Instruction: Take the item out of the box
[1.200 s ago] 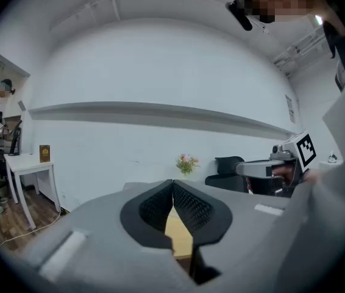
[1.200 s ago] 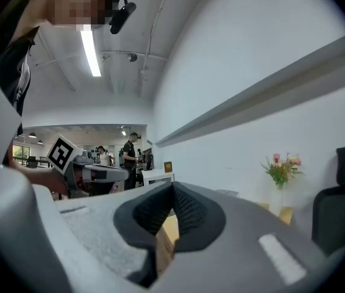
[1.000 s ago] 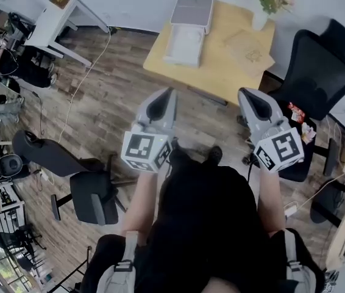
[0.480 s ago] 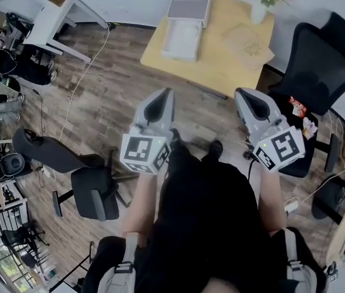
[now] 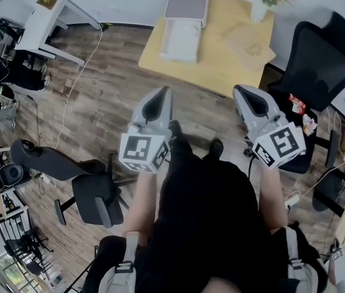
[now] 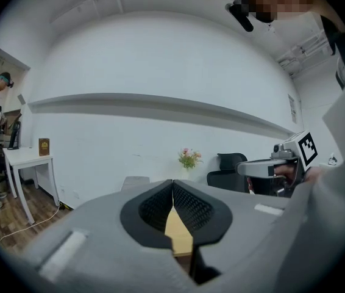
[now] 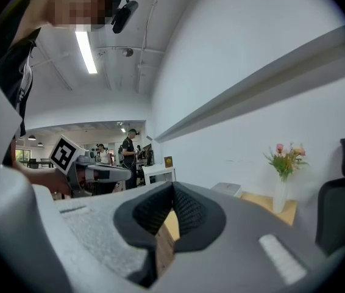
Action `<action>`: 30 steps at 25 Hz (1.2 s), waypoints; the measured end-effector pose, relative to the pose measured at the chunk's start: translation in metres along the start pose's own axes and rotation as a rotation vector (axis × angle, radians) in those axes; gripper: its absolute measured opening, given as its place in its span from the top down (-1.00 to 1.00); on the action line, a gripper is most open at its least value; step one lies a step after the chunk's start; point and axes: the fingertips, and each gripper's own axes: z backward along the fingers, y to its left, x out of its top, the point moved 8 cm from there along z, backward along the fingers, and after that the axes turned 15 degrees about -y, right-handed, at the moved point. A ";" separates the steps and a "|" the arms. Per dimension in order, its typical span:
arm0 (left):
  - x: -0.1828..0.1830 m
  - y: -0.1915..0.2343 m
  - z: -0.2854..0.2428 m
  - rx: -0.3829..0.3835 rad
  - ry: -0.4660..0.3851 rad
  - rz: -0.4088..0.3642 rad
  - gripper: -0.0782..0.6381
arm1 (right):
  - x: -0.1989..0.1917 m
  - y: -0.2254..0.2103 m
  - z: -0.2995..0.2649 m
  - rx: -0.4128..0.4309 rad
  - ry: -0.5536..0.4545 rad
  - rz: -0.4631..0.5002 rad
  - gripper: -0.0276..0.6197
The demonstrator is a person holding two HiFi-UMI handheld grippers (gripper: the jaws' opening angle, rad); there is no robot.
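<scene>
Count, largest first: one yellow wooden worktop [image 5: 218,72]; two black office chairs, one [image 5: 328,60] against the worktop's right side, one [image 5: 93,197] well out from its near-left corner; one white desk [image 5: 53,20] well to the worktop's left; two tongs; one white box [image 5: 181,38]; one flat beige packet [image 5: 248,44]; one vase of flowers [image 5: 259,18]. The white box sits on the worktop's left part, its grey lid [image 5: 188,3] folded back toward the far edge, tray open. The tray interior reads plain white from the head view; the item inside cannot be made out. Left tongs [image 5: 159,96] and right tongs [image 5: 244,93] are both held on the worktop's near side, pointing toward it, well apart from the white box: left tongs off the near-left corner, right tongs by the near-right corner. In each gripper view the pads meet, jaws closed, nothing between them. The packet lies on the worktop's right part; the vase stands at its far-right corner. Wood-plank floor [image 5: 111,102] surrounds the worktop; a white wall [image 6: 160,72] runs behind its far edge; one white cable [image 5: 81,72] trails over the floor to its left.
</scene>
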 end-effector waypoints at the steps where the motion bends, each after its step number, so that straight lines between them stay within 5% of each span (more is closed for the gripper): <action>1: 0.000 0.007 -0.004 -0.010 -0.001 0.003 0.75 | 0.000 0.001 -0.008 -0.006 0.002 0.004 0.91; 16: 0.010 0.140 -0.056 -0.217 -0.006 -0.001 0.75 | -0.009 0.035 -0.142 -0.148 0.040 0.072 0.91; 30: -0.004 0.230 -0.070 -0.330 0.040 0.011 0.75 | -0.039 0.069 -0.222 -0.246 0.067 0.076 0.91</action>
